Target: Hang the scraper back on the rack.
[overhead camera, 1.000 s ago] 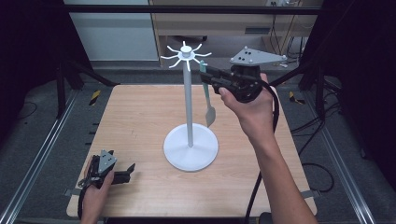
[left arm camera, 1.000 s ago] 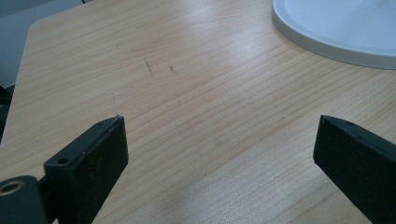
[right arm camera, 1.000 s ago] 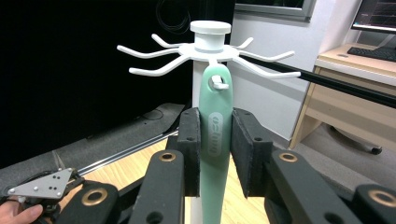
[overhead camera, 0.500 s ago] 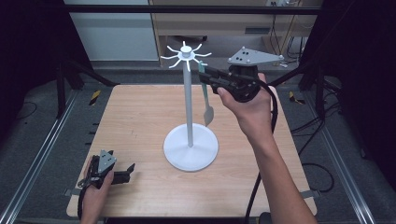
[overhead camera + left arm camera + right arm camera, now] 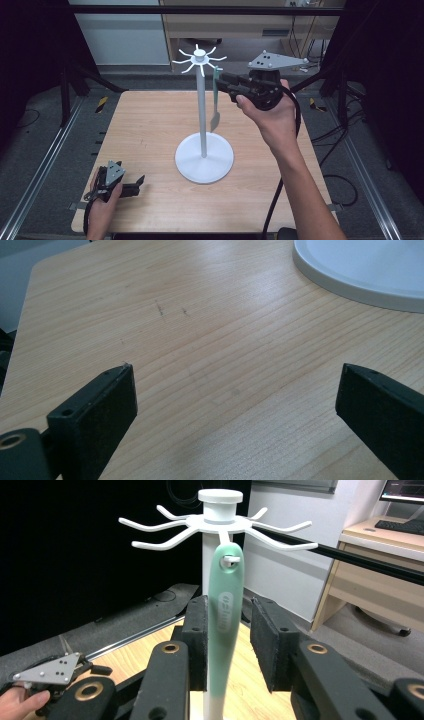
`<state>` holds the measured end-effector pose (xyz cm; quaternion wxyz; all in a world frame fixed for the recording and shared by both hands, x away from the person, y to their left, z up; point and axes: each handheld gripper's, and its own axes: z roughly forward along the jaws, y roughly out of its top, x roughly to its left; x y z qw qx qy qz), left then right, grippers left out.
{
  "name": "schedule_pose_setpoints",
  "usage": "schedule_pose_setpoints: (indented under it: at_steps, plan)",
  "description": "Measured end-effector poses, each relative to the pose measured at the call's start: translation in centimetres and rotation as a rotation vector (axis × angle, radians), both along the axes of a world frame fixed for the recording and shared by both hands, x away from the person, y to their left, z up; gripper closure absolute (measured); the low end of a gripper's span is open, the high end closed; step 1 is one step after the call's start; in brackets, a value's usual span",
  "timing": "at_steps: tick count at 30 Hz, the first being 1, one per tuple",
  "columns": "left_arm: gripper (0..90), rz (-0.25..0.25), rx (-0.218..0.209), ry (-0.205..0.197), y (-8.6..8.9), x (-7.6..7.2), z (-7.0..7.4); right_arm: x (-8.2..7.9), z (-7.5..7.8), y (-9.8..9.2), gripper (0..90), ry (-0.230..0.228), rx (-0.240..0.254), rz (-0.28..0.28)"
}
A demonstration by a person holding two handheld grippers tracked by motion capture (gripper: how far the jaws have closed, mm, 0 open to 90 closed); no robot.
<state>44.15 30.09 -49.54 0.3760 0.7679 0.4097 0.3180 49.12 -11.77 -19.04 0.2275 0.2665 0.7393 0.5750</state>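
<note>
A white utensil stand [image 5: 201, 110] with hook arms at its top rises from a round base [image 5: 204, 160] mid-table. A green-handled utensil [image 5: 215, 100] hangs from one hook [image 5: 231, 559], blade down. My right gripper [image 5: 220, 82] is held level at hook height, and its jaws have just been opening. In the right gripper view the handle [image 5: 227, 575] stands between the pads [image 5: 197, 630] with a gap on the right side, so my right gripper [image 5: 229, 605] is open around it. My left gripper [image 5: 137, 182] rests at the table's front left, open and empty [image 5: 235, 400].
The wooden table [image 5: 145, 125] sits inside a dark metal frame with rails on both sides. A desk and cables stand behind it. The stand's base edge [image 5: 360, 270] lies ahead and to the right of the left jaws.
</note>
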Motion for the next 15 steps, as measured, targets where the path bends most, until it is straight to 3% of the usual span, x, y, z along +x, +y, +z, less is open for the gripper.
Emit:
schedule_pose_setpoints:
  at_steps: [10, 15]
  plan:
    - [2.4, 0.006, -0.005, -0.003, 0.2, 0.0, 0.1, 0.0, -0.7, -1.6, 67.2, 0.011, -0.014, -0.045]
    - [2.4, 0.004, -0.005, -0.004, 0.1, -0.1, 0.1, -0.1, -1.8, -2.7, 66.4, 0.024, -0.048, -0.093]
